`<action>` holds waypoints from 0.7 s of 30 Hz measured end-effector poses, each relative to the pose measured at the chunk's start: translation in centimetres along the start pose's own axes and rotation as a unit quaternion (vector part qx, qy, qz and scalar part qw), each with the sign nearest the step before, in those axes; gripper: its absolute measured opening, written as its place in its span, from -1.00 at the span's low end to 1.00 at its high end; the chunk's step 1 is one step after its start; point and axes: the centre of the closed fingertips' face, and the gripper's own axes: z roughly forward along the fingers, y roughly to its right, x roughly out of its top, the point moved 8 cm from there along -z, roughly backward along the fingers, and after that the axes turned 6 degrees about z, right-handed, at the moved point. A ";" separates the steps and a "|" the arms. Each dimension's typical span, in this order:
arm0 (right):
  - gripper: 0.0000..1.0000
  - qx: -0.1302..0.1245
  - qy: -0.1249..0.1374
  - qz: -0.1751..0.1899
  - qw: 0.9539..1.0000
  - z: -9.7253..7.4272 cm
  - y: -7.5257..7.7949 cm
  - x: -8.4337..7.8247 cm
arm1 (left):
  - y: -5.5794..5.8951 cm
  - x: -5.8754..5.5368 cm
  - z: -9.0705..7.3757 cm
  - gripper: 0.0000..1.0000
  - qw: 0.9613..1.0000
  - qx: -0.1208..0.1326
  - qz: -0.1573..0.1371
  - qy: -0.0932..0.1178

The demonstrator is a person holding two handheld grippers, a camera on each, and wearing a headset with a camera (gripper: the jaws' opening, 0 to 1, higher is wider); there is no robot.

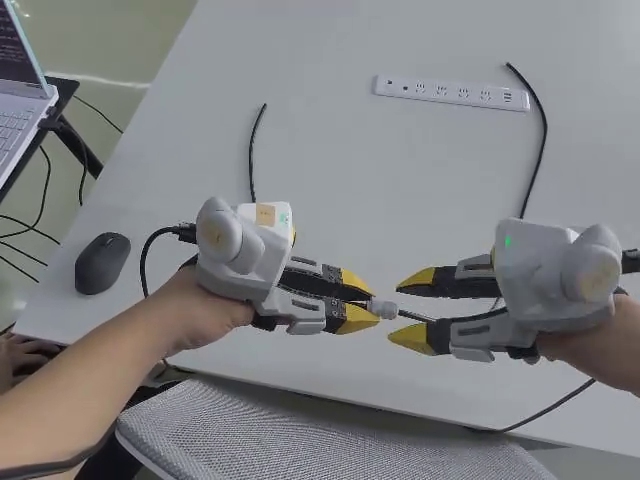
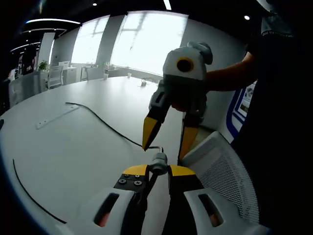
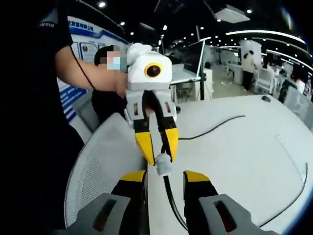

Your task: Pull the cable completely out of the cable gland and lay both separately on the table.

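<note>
Over the white table's front edge, my left gripper is shut on a small grey cable gland. A thin black cable leaves the gland's tip and runs between the jaws of my right gripper, which is open and faces the left one. In the left gripper view the gland sits between my yellow jaw tips, with the right gripper spread just beyond it. In the right gripper view the cable passes down between my open jaws, and the left gripper pinches the gland.
A white power strip with its black cord lies at the back of the table. A loose black cable lies mid-left. A mouse and a laptop are at the left. A grey mesh chair is below the table's edge.
</note>
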 end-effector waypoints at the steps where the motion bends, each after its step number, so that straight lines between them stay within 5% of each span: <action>1: -0.61 0.022 0.014 0.050 0.998 -0.2 0.1 0.2 | 0.0 0.0 0.0 -0.70 1.000 0.001 0.004 -0.001; 4: -0.64 0.042 0.023 0.109 0.993 -0.4 1.0 0.2 | 0.1 0.1 0.0 -0.70 1.000 0.000 0.015 0.001; 8: -0.66 0.111 0.003 0.203 0.973 0.0 1.1 -0.7 | 0.2 0.2 0.0 -0.70 1.000 -0.002 0.021 -0.002; 10: -0.66 0.116 0.010 0.200 0.973 0.3 1.4 -0.9 | 0.2 0.3 0.0 -0.70 1.000 -0.003 0.022 -0.001; 14: -0.66 0.160 0.020 0.263 0.951 0.6 1.1 -1.2 | 0.3 0.3 0.0 -0.70 1.000 -0.002 0.028 -0.001; 18: -0.69 0.162 0.028 0.264 0.950 0.8 1.3 -1.5 | 0.3 0.2 0.0 -0.70 1.000 -0.003 0.027 -0.002; 20: -0.69 0.181 0.019 0.267 0.947 0.9 0.7 -1.7 | 0.3 0.2 0.0 -0.70 1.000 -0.001 0.028 -0.002; 21: -0.70 0.179 0.018 0.260 0.949 1.0 0.6 -1.7 | 0.3 0.2 0.0 -0.70 1.000 -0.001 0.027 -0.002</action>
